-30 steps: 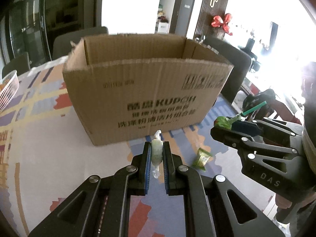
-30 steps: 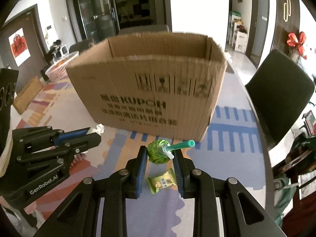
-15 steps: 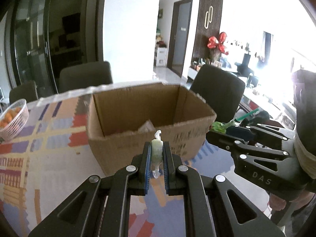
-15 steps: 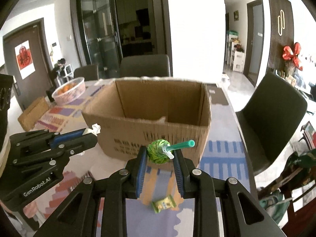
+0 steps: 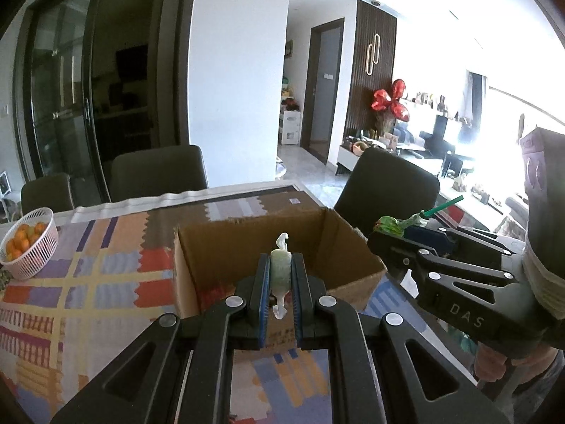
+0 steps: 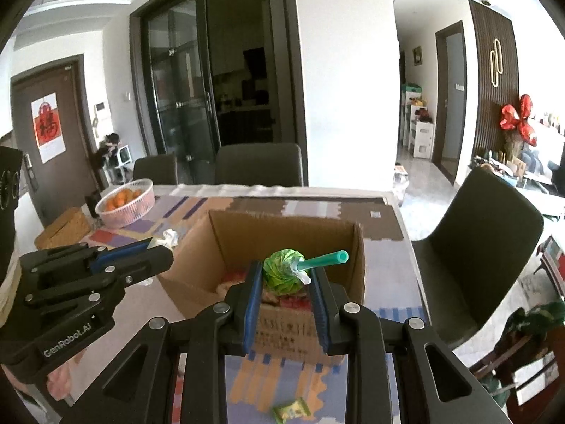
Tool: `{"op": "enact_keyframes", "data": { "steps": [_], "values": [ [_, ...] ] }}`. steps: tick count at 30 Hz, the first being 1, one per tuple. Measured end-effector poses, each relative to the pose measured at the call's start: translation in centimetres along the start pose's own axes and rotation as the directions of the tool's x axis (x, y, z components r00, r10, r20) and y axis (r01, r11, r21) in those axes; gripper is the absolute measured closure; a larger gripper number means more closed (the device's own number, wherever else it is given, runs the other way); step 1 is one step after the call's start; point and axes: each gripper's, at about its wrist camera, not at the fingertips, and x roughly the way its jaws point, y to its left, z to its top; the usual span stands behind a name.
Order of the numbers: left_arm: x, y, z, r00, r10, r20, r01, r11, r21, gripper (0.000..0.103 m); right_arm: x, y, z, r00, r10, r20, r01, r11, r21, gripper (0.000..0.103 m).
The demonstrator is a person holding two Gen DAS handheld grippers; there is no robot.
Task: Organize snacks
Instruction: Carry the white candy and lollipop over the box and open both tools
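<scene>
left tool [image 5: 280,282] was clamped tight on a pale green wrapped candy [image 5: 280,275], twisted ends sticking out above & below the pads. right tool [image 6: 284,282] was pinched on a green-wrapped lollipop [image 6: 283,271] w/ its teal stick [image 6: 323,260] pointing up-right. vs 1 s ago both tools had risen: then the cardboard box [image 5: 339,247] filled the views side-on, printed face towards the cams; now both looked down over its near rim into the open top, w/ red & pale packets [image 6: 233,279] visible inside from the right cam. small green snack packet [image 6: 291,411] lay on the patterned worktop [image 5: 88,282] near side of the box, same place as before, just lower in frame. farther back: pink basket of oranges [image 6: 125,203] on the worktop's left, dark chairs [image 6: 259,164] beyond.
</scene>
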Motion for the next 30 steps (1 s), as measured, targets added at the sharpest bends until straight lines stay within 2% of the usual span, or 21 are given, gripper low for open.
{"op": "enact_keyframes", "data": {
  "steps": [12,23,25,26,27,28,30],
  "values": [
    [3.1,1.9,2.3,0.998,0.003,-0.062,-0.004,1.000,-0.023,0.090,3.1,-0.1,2.4,1.000,-0.011,-0.028,0.011,1.000,-0.008,0.075],
    [7.9,3.6,2.0,0.978,-0.008,-0.207,-0.010,0.996,-0.087,0.090,6.6,-0.7,2.3,0.994,-0.019,-0.112,0.017,1.000,-0.019,0.075],
    [8.1,3.6,1.8,0.977,0.012,-0.212,-0.032,0.996,-0.088,0.083,7.3,-0.7,2.2,0.991,-0.017,-0.129,0.015,1.000,-0.011,0.075],
    [8.0,3.6,1.7,0.977,0.030,-0.212,-0.050,0.995,-0.088,0.066,7.6,-0.7,2.2,0.991,-0.016,-0.136,0.015,1.000,-0.008,0.075],
    [7.9,3.6,1.6,0.978,0.041,-0.205,-0.060,0.994,-0.090,0.057,7.9,-0.9,2.0,0.989,-0.014,-0.147,0.015,1.000,0.006,0.073],
    [7.7,3.7,1.5,0.979,0.045,-0.197,-0.063,0.994,-0.090,0.056,8.0,-1.1,1.9,0.988,-0.013,-0.156,0.017,1.000,0.019,0.066],
    [7.3,3.6,1.3,0.980,0.051,-0.194,-0.068,0.994,-0.087,0.055,8.1,-1.4,1.6,0.987,-0.007,-0.163,0.016,0.999,0.050,0.059]
  ]
}}
